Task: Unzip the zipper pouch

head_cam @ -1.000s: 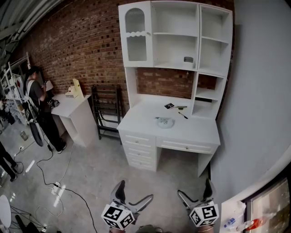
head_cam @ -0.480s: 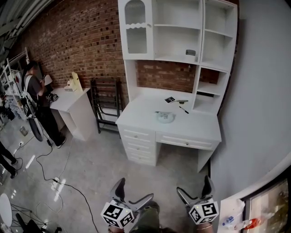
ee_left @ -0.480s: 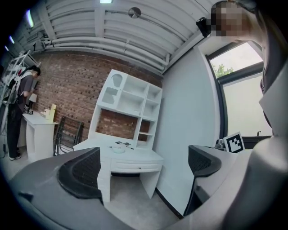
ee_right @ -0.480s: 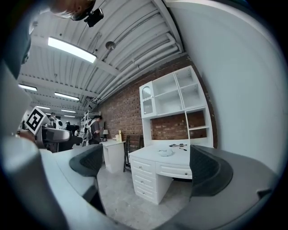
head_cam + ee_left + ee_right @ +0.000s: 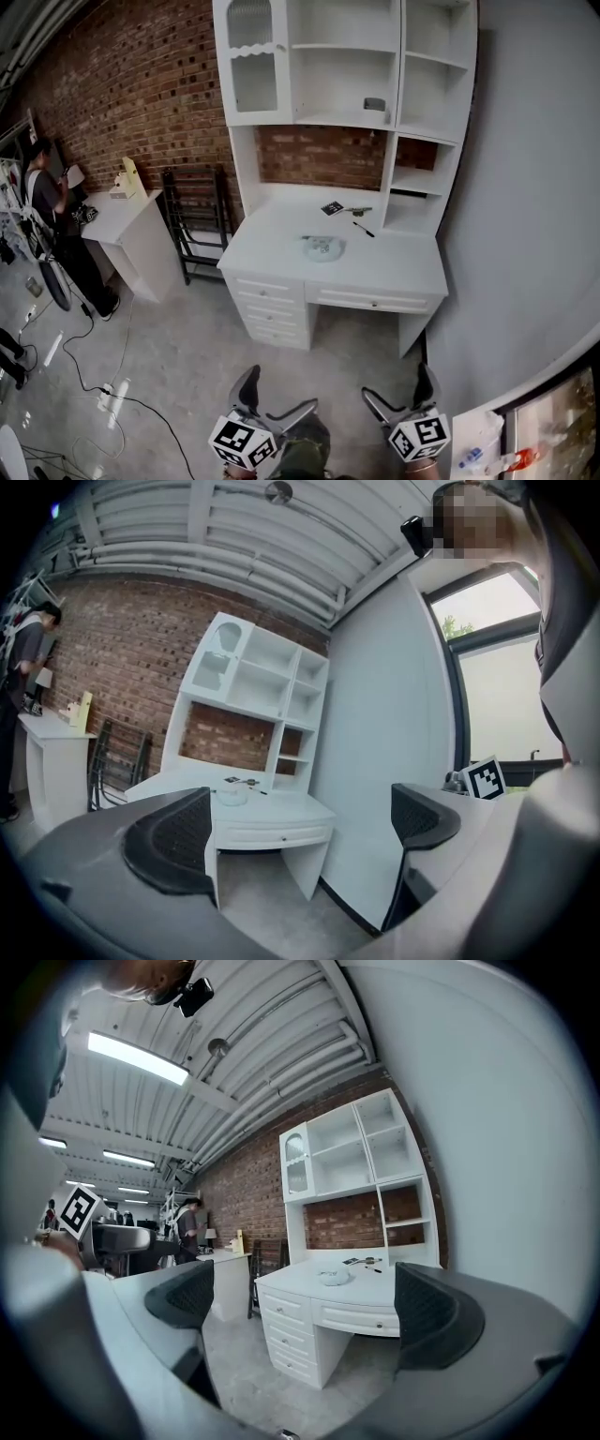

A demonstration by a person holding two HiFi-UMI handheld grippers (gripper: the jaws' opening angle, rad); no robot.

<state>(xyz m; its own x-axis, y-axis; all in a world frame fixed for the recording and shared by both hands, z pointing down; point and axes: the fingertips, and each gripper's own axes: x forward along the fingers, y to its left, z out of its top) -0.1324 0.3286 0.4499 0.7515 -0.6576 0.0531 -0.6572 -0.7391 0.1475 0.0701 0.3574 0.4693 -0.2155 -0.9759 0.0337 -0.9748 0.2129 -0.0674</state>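
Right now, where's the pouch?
Head view, centre: the pouch lies on the desk top, left of its middle, just in front of the card and pen.

The small pale round pouch [image 5: 323, 247] on the white wooden desk [image 5: 384, 272] is too small to show its zipper. The little dark things [image 5: 334, 208] behind it and the small grey thing [image 5: 375, 104] on the white shelf [image 5: 328, 118] are too tiny to tell. The bottom edge of the head view cuts off the left gripper [image 5: 278, 394] and the right gripper [image 5: 398, 386].
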